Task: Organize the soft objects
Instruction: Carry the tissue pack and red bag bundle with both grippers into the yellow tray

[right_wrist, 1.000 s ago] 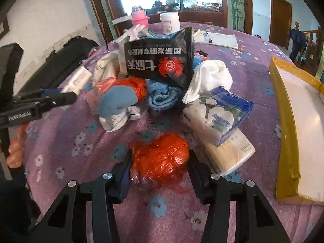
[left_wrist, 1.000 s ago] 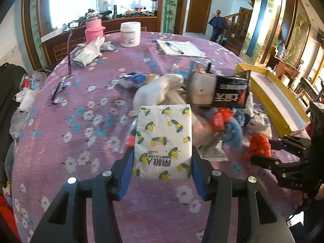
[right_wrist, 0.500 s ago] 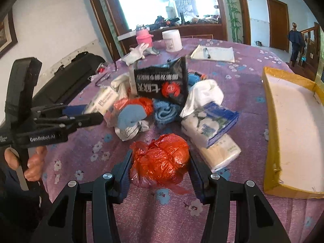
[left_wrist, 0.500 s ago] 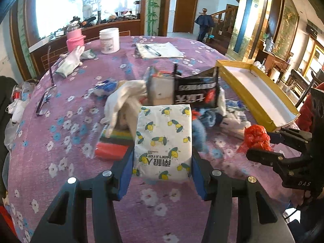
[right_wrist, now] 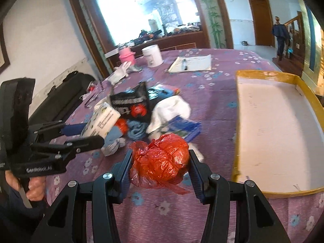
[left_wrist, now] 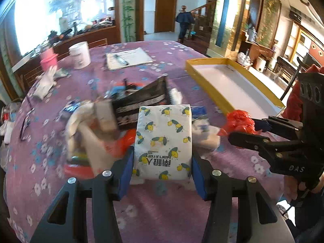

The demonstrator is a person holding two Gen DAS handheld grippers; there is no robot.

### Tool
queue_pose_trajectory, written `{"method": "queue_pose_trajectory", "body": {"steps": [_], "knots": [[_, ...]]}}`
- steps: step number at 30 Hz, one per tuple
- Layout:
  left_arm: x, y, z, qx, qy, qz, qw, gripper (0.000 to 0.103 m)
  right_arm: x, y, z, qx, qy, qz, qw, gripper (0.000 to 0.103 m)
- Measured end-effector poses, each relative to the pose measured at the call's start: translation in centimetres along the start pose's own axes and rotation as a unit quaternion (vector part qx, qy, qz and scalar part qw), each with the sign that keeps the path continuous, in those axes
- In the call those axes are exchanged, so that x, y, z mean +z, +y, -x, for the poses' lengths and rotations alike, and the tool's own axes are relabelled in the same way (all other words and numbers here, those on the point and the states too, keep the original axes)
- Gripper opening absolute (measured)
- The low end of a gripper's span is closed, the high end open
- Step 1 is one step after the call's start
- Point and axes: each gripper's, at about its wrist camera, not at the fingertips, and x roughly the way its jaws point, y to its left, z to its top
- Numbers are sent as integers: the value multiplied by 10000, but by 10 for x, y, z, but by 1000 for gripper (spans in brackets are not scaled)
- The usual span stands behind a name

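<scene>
My left gripper [left_wrist: 162,168] is shut on a white tissue pack with a lemon print [left_wrist: 163,139], held above the purple flowered tablecloth [left_wrist: 40,172]. My right gripper [right_wrist: 160,162] is shut on a crumpled red plastic bag [right_wrist: 162,160]; the bag [left_wrist: 240,120] and its gripper also show at the right of the left wrist view. The left gripper with its pack [right_wrist: 104,119] appears at the left of the right wrist view. A pile of soft things lies mid-table: a black crab-print bag [right_wrist: 131,105], white cloth [right_wrist: 172,107], blue cloth [right_wrist: 137,130].
A yellow-rimmed white tray [right_wrist: 299,80] lies at the right, its inside bare. At the far side stand a white jar [right_wrist: 152,55], a pink cup [right_wrist: 126,55], a glove [right_wrist: 120,74] and papers with a pen [right_wrist: 191,62]. Glasses [left_wrist: 25,121] lie left.
Both grippers rose and swung toward the right with their loads still held. The yellow tray now looks nearer in both views and the pile has slid left and lower.
</scene>
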Motion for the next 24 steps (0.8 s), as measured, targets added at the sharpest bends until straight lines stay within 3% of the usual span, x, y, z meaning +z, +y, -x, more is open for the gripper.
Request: {"method": "queue_pose_trajectory", "body": {"steps": [13,24], "knots": [[62,-67,-26,-288,-26,-358,9989,51,48,-73,44,-507,-574,-709,9945,54],[123,-100,-72,-398,122,-420,9983,51,97,-139,42,-800,-769,-1390,9841,54]]}}
